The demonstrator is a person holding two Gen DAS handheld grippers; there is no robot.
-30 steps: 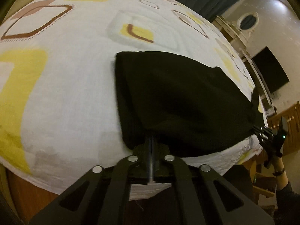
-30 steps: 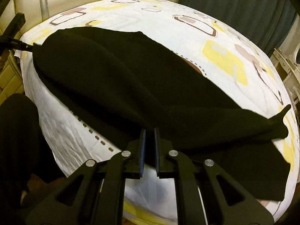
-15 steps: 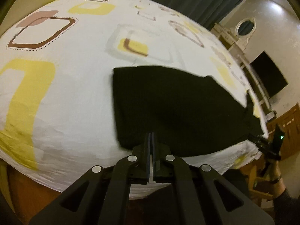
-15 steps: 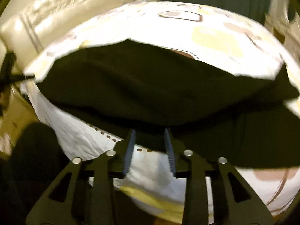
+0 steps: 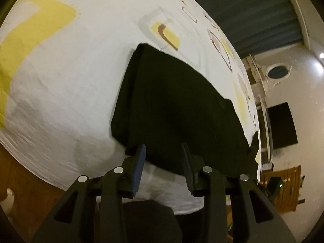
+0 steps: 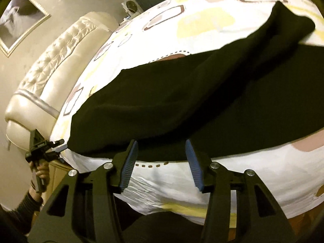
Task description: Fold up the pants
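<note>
Black pants (image 5: 172, 109) lie on a bed (image 5: 60, 85), folded over on themselves near its near edge, on a white sheet printed with yellow and brown squares. In the right wrist view the pants (image 6: 182, 105) run wide across the sheet, an upper layer doubled over a lower one, with one end reaching toward the far right.

The left gripper (image 5: 164, 151) sits at the near hem, its jaws parted after just opening; the fabric edge lies between the blue pads (image 5: 141, 158) but they do not press on it. The right gripper (image 6: 162, 147) has likewise just been opening, its jaws standing apart at the pants' near edge, with nothing pinched between them.

In the right wrist view the left gripper (image 6: 58, 144) also shows by the corner of the bed, held by a hand (image 6: 40, 170). Behind it stands a cream tufted headboard (image 6: 56, 56), with a framed picture (image 6: 18, 20) on the wall. Past the bed in the left view hang dark curtains (image 5: 253, 10).
</note>
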